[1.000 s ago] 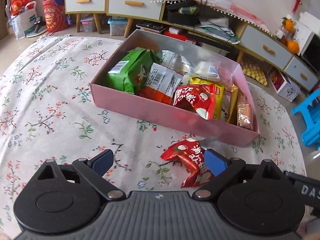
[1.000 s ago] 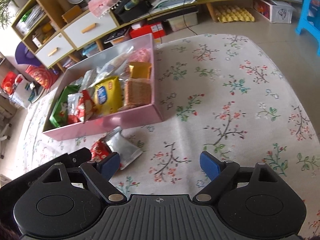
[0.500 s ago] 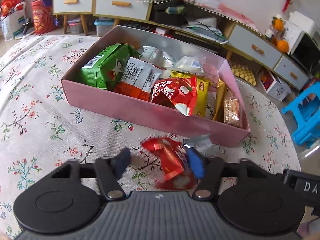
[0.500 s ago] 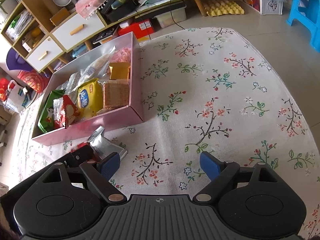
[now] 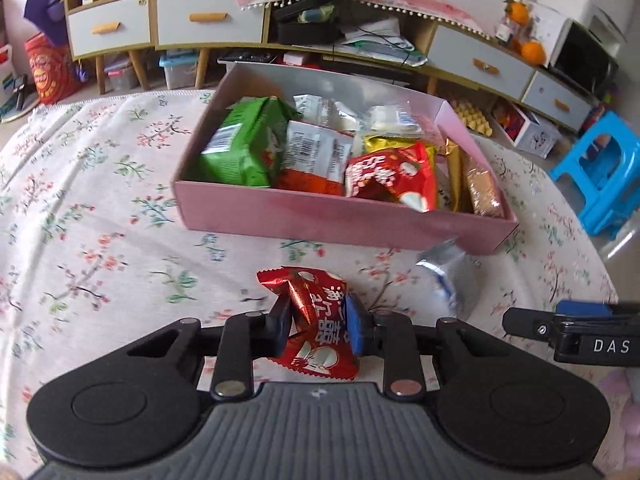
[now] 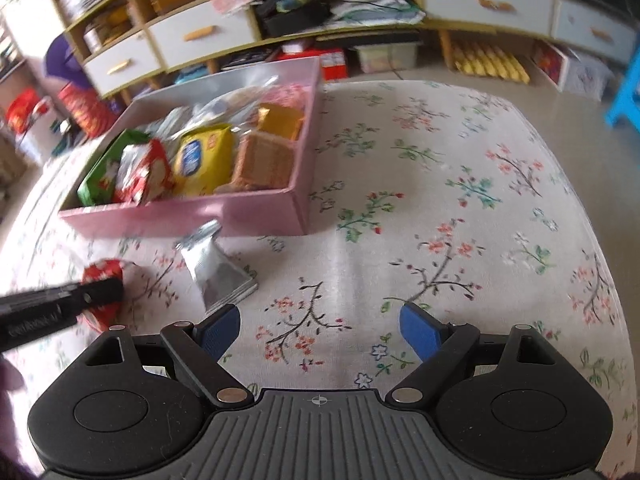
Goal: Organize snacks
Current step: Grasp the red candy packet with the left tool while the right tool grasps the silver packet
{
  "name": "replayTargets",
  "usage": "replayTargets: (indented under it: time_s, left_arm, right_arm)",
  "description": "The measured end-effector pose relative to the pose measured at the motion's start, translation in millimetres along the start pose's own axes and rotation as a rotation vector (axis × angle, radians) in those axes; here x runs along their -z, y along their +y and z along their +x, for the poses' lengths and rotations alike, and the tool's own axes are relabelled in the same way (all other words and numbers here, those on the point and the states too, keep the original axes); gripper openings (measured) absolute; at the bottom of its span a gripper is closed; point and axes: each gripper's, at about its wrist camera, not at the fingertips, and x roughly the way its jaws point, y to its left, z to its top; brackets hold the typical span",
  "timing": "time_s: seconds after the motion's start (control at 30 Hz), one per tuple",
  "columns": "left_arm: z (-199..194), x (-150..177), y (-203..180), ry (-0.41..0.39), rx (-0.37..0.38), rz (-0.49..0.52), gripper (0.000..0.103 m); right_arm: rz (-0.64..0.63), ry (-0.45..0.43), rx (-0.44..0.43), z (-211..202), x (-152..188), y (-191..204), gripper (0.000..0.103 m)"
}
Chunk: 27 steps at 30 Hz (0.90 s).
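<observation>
A: Which step is this?

B: The pickup, I'd judge. The left gripper (image 5: 318,326) is clenched on the red snack packet (image 5: 316,322), its pads pinching the crinkled wrapper from both sides. The packet sits over the floral tablecloth (image 5: 100,240), at six o'clock from the pink box (image 5: 320,212).

A: And the other one?

B: The right gripper (image 6: 320,330) hangs released, fingers spread wide with nothing between them. The silver foil packet (image 6: 216,270) lies on the cloth just beyond its left finger, at about eleven o'clock, close to the box's near wall.

A: What does the next move call for?

B: Probably lifting the red packet above the near wall and carrying it toward twelve o'clock. The box is crowded: green bag (image 5: 248,148), another red packet (image 5: 390,176), yellow biscuit pack (image 6: 206,160), wafers (image 6: 266,160). It will likely rest on top.

A: Room to move?

B: Bare cloth lies from one to five o'clock of the right gripper. The table's edge curves away there, and the two grippers are near each other.
</observation>
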Motion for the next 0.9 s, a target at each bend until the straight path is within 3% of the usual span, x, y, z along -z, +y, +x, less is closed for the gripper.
replayTargets:
  time_s: [0.23,0.4,0.5,0.67,0.9]
  left_arm:
    - [-12.3,11.2,16.5,-0.028,-0.005,0.09,0.027]
    - [-18.0,18.3,28.2,-0.06,-0.003,0.119,0.035]
    - [-17.6,25.0,31.0,-0.075,-0.004,0.148,0.044]
    - [-14.6,31.3,30.2,-0.085,-0.012,0.212,0.049]
    - [-17.0,31.2,35.4,-0.086,-0.02,0.184,0.048]
  right_arm:
    - [-0.128,-0.051,-0.043,5.6,10.6,16.5,0.089]
    - [-0.222,-0.103,-0.038,13.2,16.4,31.5,0.089]
    - [-0.238,-0.132,-0.045,16.9,17.6,36.4,0.089]
    - [-0.275,-0.173,-0.044,23.1,19.3,45.4,0.089]
    - [-0.279,-0.198,-0.033,27.2,15.4,52.8,0.086]
